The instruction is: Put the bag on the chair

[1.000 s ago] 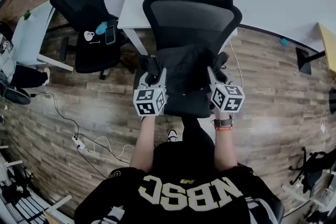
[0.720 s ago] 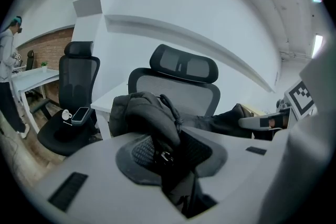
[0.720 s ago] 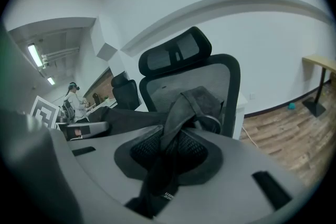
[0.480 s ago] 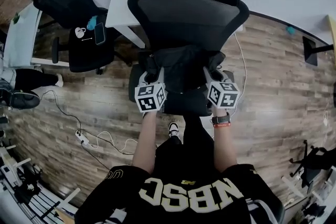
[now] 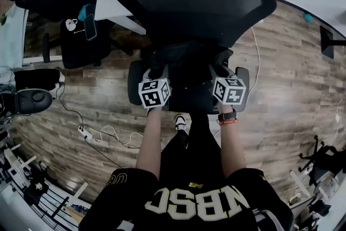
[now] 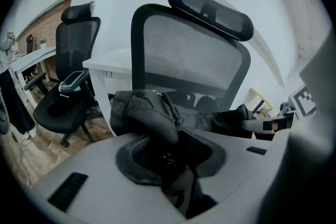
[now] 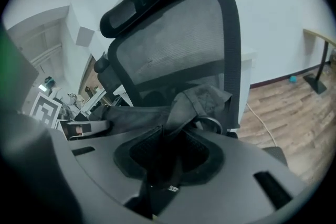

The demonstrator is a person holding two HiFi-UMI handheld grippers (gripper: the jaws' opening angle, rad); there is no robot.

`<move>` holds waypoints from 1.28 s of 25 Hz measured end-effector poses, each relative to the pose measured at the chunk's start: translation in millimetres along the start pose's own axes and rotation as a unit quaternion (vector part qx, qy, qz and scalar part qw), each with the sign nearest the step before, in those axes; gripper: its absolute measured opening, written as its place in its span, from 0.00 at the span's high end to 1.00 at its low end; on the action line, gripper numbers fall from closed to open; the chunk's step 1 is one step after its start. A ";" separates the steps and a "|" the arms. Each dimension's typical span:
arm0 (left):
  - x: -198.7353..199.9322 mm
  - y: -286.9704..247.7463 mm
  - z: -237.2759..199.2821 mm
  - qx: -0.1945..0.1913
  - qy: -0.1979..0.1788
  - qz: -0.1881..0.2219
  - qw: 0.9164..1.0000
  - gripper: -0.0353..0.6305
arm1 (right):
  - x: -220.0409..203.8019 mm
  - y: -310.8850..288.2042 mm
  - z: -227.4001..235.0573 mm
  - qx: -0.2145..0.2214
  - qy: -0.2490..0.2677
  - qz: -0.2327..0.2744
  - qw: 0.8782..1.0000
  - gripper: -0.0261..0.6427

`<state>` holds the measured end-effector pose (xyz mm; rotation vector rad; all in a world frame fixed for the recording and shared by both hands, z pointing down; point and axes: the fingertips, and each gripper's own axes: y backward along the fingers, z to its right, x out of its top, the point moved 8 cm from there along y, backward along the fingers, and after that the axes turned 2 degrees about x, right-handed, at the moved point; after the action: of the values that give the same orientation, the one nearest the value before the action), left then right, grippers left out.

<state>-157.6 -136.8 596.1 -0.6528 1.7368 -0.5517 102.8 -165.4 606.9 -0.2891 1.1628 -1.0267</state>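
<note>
A black office chair (image 5: 194, 2) with a mesh back fills the top of the head view; its back also shows in the left gripper view (image 6: 189, 55) and the right gripper view (image 7: 173, 44). A black fabric bag (image 5: 189, 62) hangs low over the chair's seat (image 5: 190, 100), stretched between both grippers. My left gripper (image 5: 157, 72) is shut on the bag's left end (image 6: 149, 110), with fabric pinched in its jaws. My right gripper (image 5: 221, 70) is shut on the bag's right end (image 7: 202, 99). Whether the bag's underside touches the seat is hidden.
A second black chair (image 5: 75, 48) at the left carries a phone (image 5: 90, 27). A white desk (image 5: 111, 2) stands behind both chairs. Cables and a power strip (image 5: 84, 131) lie on the wooden floor at the left. The chair's armrests (image 5: 134, 81) flank the grippers.
Both grippers have sunk with the bag toward the chair's seat. The chair has grown larger in the head view as the person leaned in.
</note>
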 end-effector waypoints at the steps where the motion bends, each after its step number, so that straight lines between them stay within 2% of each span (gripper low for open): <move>1: -4.5 -7.4 -3.9 0.000 0.000 -0.008 1.000 0.77 | -4.7 -8.2 2.7 -0.002 -0.006 -0.006 1.000 0.83; 7: -44.8 -48.8 -19.4 -0.002 0.013 -0.077 0.997 0.77 | -41.3 -49.0 25.0 -0.019 -0.030 -0.061 0.997 0.83; 15: -94.6 -105.1 -35.8 0.012 0.022 -0.121 0.992 0.77 | -95.0 -105.3 65.3 -0.053 -0.020 -0.105 0.993 0.81; 17: -101.2 -119.8 -34.6 0.016 0.017 -0.118 0.993 0.76 | -102.2 -116.7 79.2 -0.062 -0.015 -0.111 0.992 0.79; 21: -104.0 -139.7 -37.9 0.029 0.018 -0.082 0.996 0.76 | -105.8 -132.4 104.2 -0.068 -0.031 -0.097 0.992 0.76; 25: -103.0 -162.1 -48.4 0.032 0.013 -0.068 0.997 0.71 | -101.8 -147.9 122.5 -0.077 -0.035 -0.093 0.992 0.73; 28: -98.1 -177.2 -51.0 0.023 0.009 -0.071 0.997 0.67 | -92.3 -150.6 127.9 -0.076 -0.031 -0.105 0.991 0.64; 30: -97.7 -181.1 -50.8 0.008 0.014 -0.086 0.996 0.56 | -94.5 -149.2 133.3 -0.076 -0.028 -0.112 0.990 0.53; 32: -94.8 -182.9 -52.1 -0.002 0.021 -0.097 0.995 0.50 | -96.7 -150.0 141.4 -0.081 -0.024 -0.106 0.991 0.43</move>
<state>-162.5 -205.5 797.2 -0.8243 1.7239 -0.7013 144.2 -212.7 825.8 -0.5724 1.1920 -1.1067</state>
